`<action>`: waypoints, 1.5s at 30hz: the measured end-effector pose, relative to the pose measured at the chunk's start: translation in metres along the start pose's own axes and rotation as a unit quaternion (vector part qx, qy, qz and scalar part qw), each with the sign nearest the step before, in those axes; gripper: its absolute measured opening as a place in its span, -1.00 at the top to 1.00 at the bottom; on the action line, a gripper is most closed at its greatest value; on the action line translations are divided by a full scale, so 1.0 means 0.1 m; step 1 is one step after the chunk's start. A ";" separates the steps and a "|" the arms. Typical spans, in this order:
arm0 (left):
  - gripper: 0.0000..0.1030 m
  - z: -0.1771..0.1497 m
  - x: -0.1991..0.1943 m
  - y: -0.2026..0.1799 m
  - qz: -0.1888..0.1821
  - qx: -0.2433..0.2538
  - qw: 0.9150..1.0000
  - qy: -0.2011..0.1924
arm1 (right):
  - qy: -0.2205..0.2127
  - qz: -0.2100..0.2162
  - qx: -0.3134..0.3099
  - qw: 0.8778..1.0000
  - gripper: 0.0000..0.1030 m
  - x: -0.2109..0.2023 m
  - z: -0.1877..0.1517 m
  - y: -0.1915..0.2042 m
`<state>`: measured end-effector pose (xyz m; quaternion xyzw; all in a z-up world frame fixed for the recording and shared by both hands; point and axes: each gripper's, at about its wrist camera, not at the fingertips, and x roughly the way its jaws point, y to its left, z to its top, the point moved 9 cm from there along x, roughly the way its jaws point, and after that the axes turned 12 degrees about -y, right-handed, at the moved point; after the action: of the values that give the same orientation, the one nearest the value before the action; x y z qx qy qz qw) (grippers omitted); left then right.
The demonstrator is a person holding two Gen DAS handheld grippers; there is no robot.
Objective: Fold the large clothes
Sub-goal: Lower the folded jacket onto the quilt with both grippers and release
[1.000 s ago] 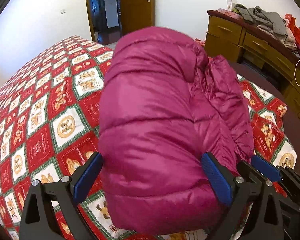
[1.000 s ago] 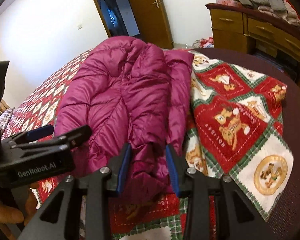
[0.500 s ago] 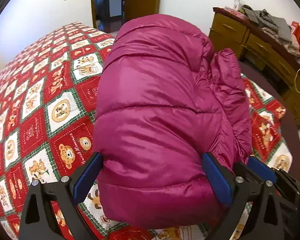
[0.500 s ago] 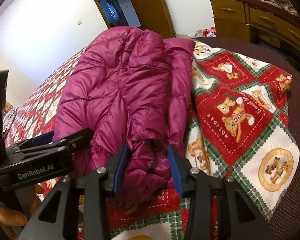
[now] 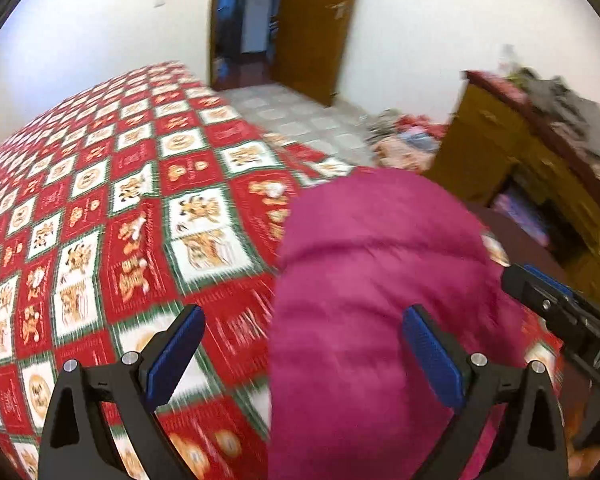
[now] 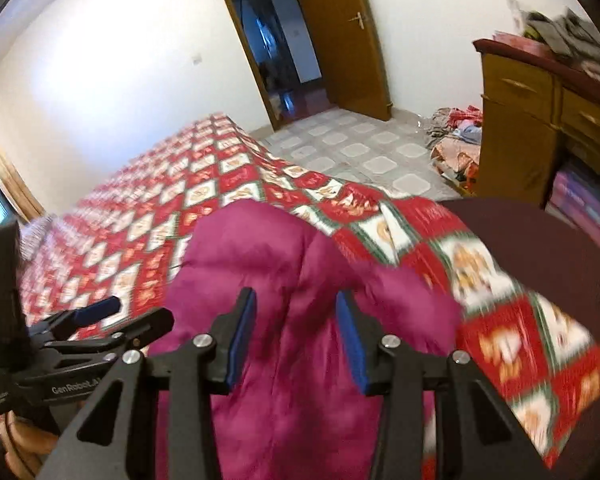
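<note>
Left wrist view held one magenta puffer jacket (image 5: 380,300), bunched into a thick roll on the one bed, whose red, white and green bear quilt (image 5: 120,220) filled the nine o'clock side; the jacket ran from the picture's centre down to six o'clock, near the quilt's corner; two grippers were in sight, each with two blue-padded fingers; the left gripper (image 5: 300,352) pointed steeply down at the bed, its jaws spread wide, the pad at three o'clock lying against the jacket's side and the pad at nine o'clock standing clear over bare quilt, so nothing was pinched; the right gripper (image 5: 540,284) poked in at three o'clock beside the jacket, too side-on there to judge.

The right wrist view gave the right gripper (image 6: 296,332) angled down over the same jacket (image 6: 260,256); its jaws stood partly apart with a fold of the magenta fabric between them, but motion blur kept me from telling whether the pads still pressed on it; the left gripper (image 6: 136,312) lay at nine o'clock, seen side-on, with its two fingertips apart.

One wooden door (image 6: 340,40) stood open at twelve o'clock; one wooden dresser (image 6: 520,120) at two o'clock carried a heap of clothes (image 6: 560,32), and a second heap (image 6: 456,140) lay on the tiled floor (image 6: 360,148) beside it.
</note>
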<state>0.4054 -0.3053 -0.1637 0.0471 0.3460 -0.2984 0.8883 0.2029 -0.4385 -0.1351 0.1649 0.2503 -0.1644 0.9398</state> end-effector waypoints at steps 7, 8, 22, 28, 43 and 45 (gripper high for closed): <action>-0.94 0.10 0.67 0.05 0.042 -0.027 0.999 0.007 | 0.040 -0.029 0.022 0.999 0.00 0.70 -0.26 -0.25; -0.94 0.09 0.71 0.02 0.043 -0.027 0.999 0.010 | 0.039 -0.033 0.014 0.999 -0.02 0.75 -0.27 -0.26; -0.96 -0.10 1.13 -0.17 0.043 -0.018 0.998 0.030 | 0.031 -0.040 0.044 0.998 -0.01 0.92 -0.37 -0.43; -0.95 -0.03 0.70 -0.03 0.006 -0.006 0.999 0.035 | 0.041 -0.022 0.046 0.998 -0.02 0.91 -0.37 -0.44; -0.95 -0.66 -0.23 -0.03 -0.054 0.023 0.998 0.028 | 0.038 -0.009 0.026 0.999 -0.21 -0.50 -0.96 -0.28; -0.95 -0.80 -0.12 -0.06 -0.050 0.019 0.998 0.038 | 0.058 -0.011 0.055 0.997 -0.21 -0.35 -1.15 -0.34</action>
<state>0.3483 -0.2812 -0.2161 0.0581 0.3754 -0.3472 0.8574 0.1127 -0.4153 -0.2188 0.2229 0.2967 -0.1780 0.9114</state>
